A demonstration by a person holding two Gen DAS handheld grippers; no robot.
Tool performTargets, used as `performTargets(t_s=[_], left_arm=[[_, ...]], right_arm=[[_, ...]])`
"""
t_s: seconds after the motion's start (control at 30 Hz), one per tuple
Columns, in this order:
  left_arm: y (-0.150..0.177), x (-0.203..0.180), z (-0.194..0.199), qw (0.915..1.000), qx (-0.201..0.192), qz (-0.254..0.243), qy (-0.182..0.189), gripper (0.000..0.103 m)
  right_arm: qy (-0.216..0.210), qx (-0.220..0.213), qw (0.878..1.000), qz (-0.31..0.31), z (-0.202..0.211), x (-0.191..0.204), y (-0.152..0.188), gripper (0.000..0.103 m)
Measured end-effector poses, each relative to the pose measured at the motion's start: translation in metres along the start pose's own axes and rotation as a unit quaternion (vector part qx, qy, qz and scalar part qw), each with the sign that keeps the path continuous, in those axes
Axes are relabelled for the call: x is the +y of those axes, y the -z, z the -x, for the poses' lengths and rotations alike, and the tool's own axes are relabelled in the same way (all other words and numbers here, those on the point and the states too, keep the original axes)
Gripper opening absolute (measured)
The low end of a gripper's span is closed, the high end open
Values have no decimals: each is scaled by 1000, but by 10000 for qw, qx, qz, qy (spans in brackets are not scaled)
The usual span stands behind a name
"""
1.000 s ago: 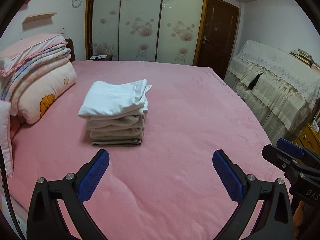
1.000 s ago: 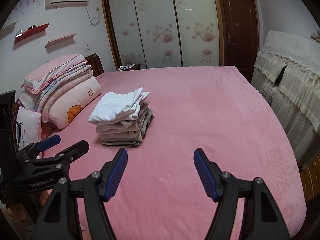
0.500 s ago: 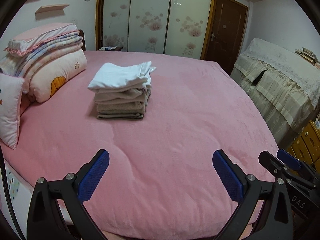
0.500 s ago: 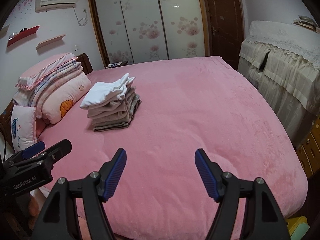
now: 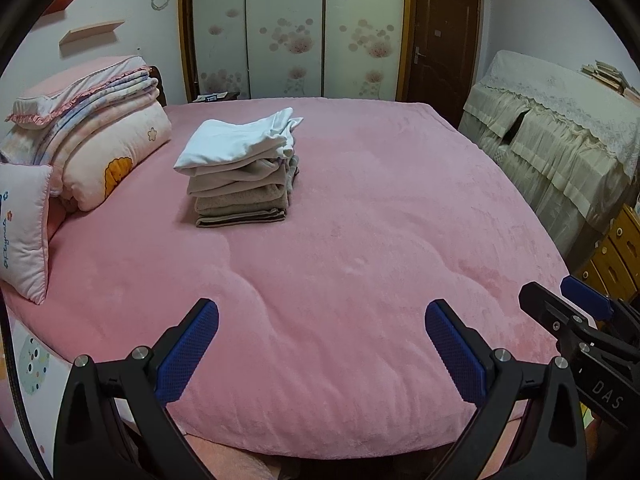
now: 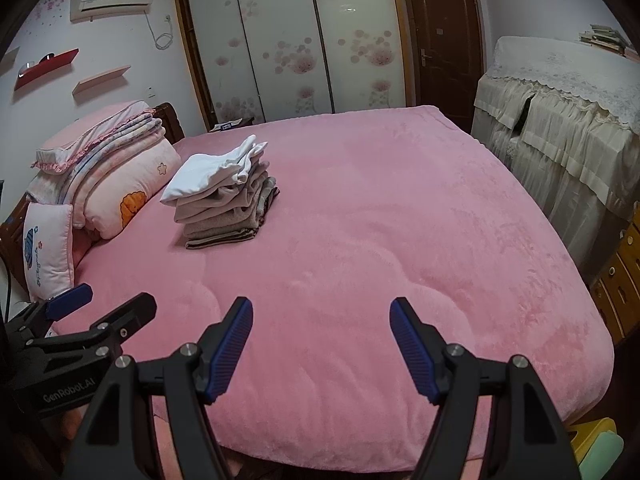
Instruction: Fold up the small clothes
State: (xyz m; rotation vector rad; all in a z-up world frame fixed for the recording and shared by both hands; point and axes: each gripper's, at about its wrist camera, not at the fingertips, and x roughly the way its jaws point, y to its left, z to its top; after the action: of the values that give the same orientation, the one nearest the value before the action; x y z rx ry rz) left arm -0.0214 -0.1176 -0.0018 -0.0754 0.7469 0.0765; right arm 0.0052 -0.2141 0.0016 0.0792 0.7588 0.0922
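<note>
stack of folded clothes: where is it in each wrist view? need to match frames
Left wrist: stack of folded clothes sits left of centre, upper half, on the pink bed.
Right wrist: stack sits further left, mid height, seen more from its corner.
Shared landmark: the pillow with the orange print, just left of the stack in both.

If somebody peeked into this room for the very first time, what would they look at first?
Probably the big pink bed that fills most of the room. Next, the neat stack of folded clothes on its left half, a white piece on top of beige ones, with piled bedding by the headboard. Close up, the left gripper and right gripper stand open with nothing between their blue pads.
</note>
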Motion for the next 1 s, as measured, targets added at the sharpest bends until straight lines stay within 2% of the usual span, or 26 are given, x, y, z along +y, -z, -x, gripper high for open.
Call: performTargets(t_s=[0.4, 1.0], left_arm=[[7, -4, -2, 9999, 150, -33, -15, 102], [6, -3, -2, 9998, 175, -6, 14, 102]], right_arm=[[8, 38, 10000, 60, 1, 5, 6, 72], [72, 27, 9999, 96, -2, 5, 8, 72]])
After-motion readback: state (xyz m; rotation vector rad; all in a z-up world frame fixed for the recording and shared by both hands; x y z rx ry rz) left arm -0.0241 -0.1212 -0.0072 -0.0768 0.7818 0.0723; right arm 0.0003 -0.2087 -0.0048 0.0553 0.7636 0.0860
